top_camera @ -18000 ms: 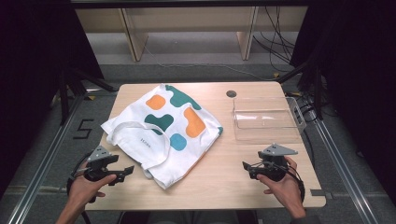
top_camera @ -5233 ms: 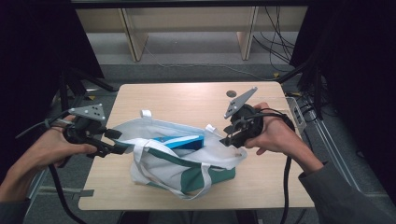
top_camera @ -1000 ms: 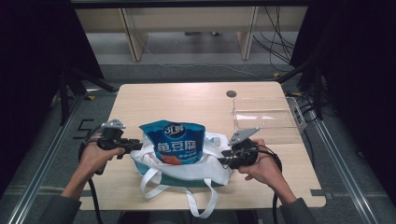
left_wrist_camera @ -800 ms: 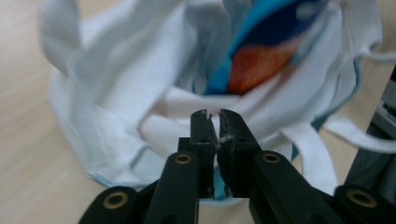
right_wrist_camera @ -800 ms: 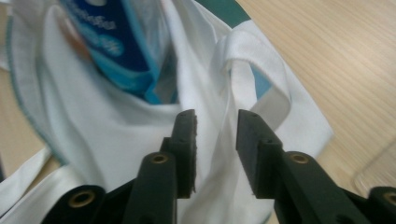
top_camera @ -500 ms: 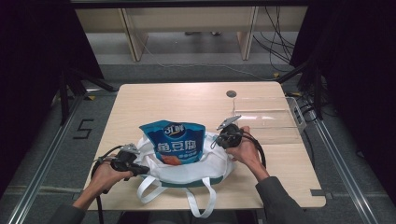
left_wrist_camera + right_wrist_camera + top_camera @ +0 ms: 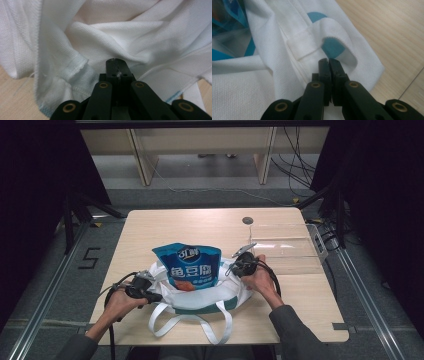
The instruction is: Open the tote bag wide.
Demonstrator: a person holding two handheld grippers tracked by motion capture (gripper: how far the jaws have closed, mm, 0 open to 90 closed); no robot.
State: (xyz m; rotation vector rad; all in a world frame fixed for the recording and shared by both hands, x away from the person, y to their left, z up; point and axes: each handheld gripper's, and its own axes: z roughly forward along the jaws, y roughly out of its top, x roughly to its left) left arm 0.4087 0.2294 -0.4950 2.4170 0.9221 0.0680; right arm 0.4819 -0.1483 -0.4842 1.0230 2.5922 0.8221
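Tabletop of pale wood carries a white tote bag near the person's edge, crumpled low so its printed side is mostly folded out of sight; a blue patch shows in the right gripper view. The bag's mouth faces up and its long axis runs left to right across the table, straps trailing toward the person. A blue snack pouch stands upright in it, its lower part hidden by the cloth and its top edge uppermost. The left gripper sits at the bag's left rim and the right gripper at its right rim, each with jaws pressed together. Whether cloth is pinched between either pair is hard to make out.
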